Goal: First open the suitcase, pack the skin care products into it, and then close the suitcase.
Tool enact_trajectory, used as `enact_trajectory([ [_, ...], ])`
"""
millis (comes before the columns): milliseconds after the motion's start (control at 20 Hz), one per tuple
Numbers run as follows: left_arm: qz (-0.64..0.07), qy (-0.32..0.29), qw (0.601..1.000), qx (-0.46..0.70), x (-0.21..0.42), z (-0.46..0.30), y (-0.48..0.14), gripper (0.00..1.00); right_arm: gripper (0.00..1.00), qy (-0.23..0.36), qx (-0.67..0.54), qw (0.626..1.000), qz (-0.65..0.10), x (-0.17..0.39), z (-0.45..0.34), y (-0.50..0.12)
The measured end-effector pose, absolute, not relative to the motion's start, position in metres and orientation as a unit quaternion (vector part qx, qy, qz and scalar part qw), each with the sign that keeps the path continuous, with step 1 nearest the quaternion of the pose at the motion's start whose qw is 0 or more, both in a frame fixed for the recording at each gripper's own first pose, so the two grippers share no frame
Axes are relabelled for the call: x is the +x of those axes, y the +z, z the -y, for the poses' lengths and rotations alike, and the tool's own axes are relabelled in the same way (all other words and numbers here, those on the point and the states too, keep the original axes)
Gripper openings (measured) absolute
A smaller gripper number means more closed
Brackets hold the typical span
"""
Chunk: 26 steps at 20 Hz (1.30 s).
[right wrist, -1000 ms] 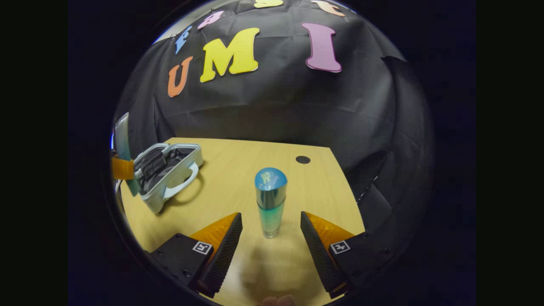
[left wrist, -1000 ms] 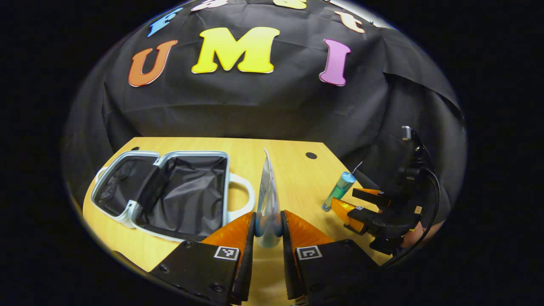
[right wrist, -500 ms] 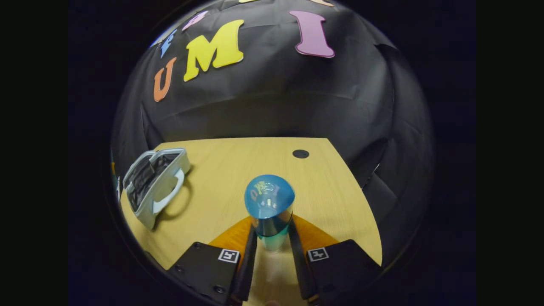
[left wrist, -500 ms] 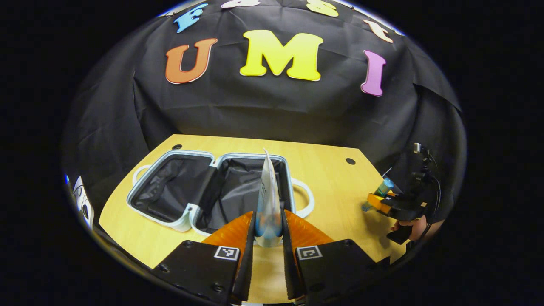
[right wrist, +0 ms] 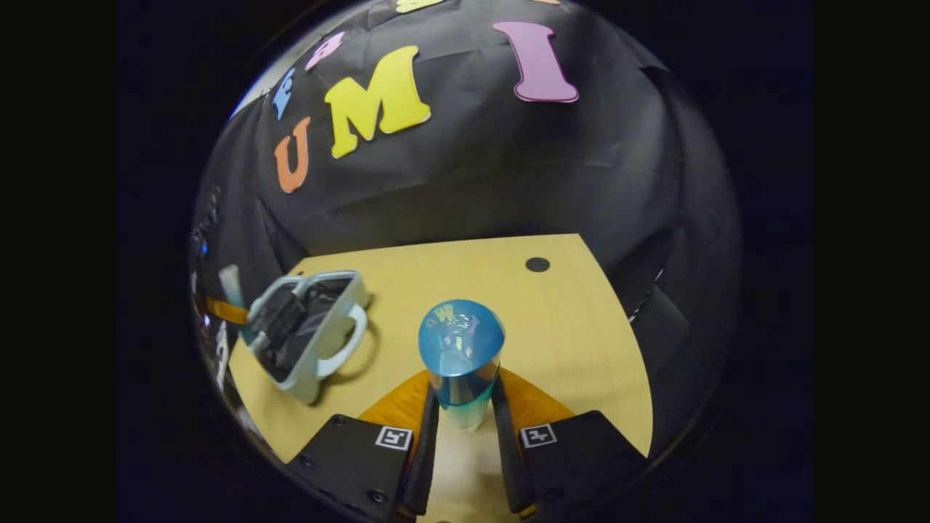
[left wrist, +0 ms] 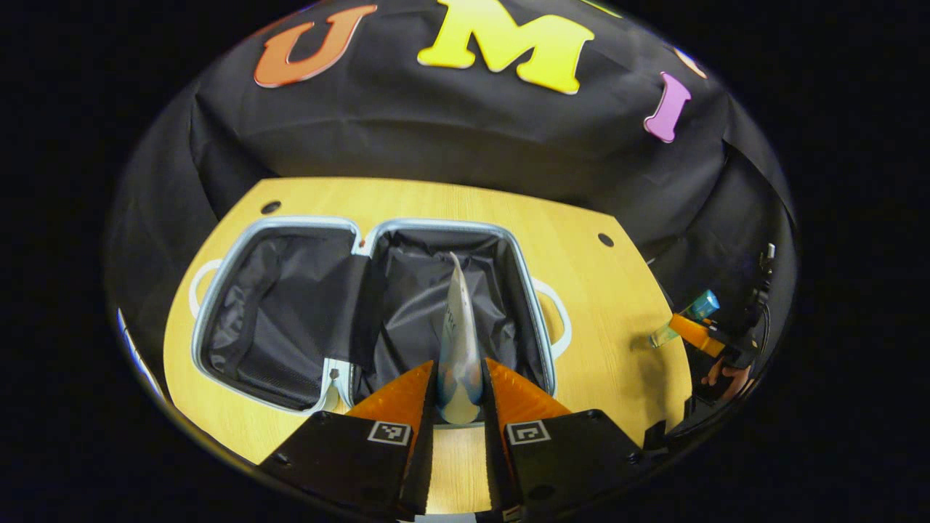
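Skin care products are held one in each gripper, and neither is in the case. In the left gripper view, the left gripper [left wrist: 459, 396] pinches a flat, pale tube [left wrist: 458, 341] between both orange fingers [left wrist: 396, 396]; the tube stands on edge with its thin crimped end pointing away from the camera. Tube and fingers are placed over the near rim of the suitcase [left wrist: 378, 229], above its right-hand compartment; whether the tube touches the lining cannot be told. The suitcase lies open and flat on the wooden table [left wrist: 610, 290], both halves lined in black fabric, pale blue trim around each, a white handle on either outer side. In the right gripper view, the right gripper [right wrist: 465, 414] is closed on a blue-green bottle [right wrist: 461, 356]; both fingers press its lower body and its rounded blue cap points toward the camera. The bottle is upright between the fingers, over bare table, well apart from the suitcase [right wrist: 312, 334], which sits at the left of that view. The left gripper view also shows the right gripper [left wrist: 697, 334] at the table's far right edge, bottle [left wrist: 701, 305] clamped in it, with a hand [left wrist: 726, 374] behind it. A dark round hole [right wrist: 538, 264] marks the table top near its far edge.
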<state>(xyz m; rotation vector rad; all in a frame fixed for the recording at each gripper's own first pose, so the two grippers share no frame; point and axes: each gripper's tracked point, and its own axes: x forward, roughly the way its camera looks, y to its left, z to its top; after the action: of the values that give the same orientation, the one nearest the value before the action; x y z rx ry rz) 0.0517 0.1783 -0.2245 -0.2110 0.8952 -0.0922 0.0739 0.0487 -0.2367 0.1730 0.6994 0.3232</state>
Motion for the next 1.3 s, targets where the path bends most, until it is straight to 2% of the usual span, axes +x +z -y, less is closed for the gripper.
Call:
enact_trajectory([
  [200,-0.538,-0.079,0.831,-0.119,0.069,-0.192,-0.27,0.34,0.35,0.177,0.131,0.907,-0.359,0.043,-0.047,-0.194],
  [350,-0.617,-0.102,0.77,-0.122,0.068,-0.198,-0.306,0.34,0.37,0.168,0.157,0.905,-0.359,0.017,-0.042,-0.177],
  [650,-0.684,-0.11,0.716,-0.08,0.078,-0.211,-0.333,0.34,0.37,0.151,0.168,0.899,-0.375,-0.021,-0.033,-0.18],
  [800,-0.7,-0.112,0.701,-0.071,0.079,-0.211,-0.341,0.34,0.37,0.148,0.173,0.9,-0.373,-0.025,-0.035,-0.174],
  [1050,-0.699,-0.11,0.703,-0.076,0.082,-0.208,-0.346,0.38,0.37,0.16,0.165,0.901,-0.368,-0.028,-0.047,-0.162],
  [1100,-0.696,-0.11,0.705,-0.078,0.082,-0.208,-0.347,0.48,0.37,0.165,0.161,0.901,-0.367,-0.028,-0.052,-0.16],
  [1150,-0.692,-0.112,0.709,-0.08,0.083,-0.207,-0.345,0.48,0.37,0.172,0.153,0.901,-0.367,-0.03,-0.058,-0.158],
  [1200,-0.688,-0.117,0.711,-0.087,0.083,-0.205,-0.343,0.41,0.37,0.18,0.145,0.901,-0.367,-0.03,-0.064,-0.156],
  [1300,-0.68,-0.125,0.716,-0.094,0.083,-0.196,-0.338,0.63,0.37,0.201,0.13,0.895,-0.376,-0.033,-0.083,-0.152],
])
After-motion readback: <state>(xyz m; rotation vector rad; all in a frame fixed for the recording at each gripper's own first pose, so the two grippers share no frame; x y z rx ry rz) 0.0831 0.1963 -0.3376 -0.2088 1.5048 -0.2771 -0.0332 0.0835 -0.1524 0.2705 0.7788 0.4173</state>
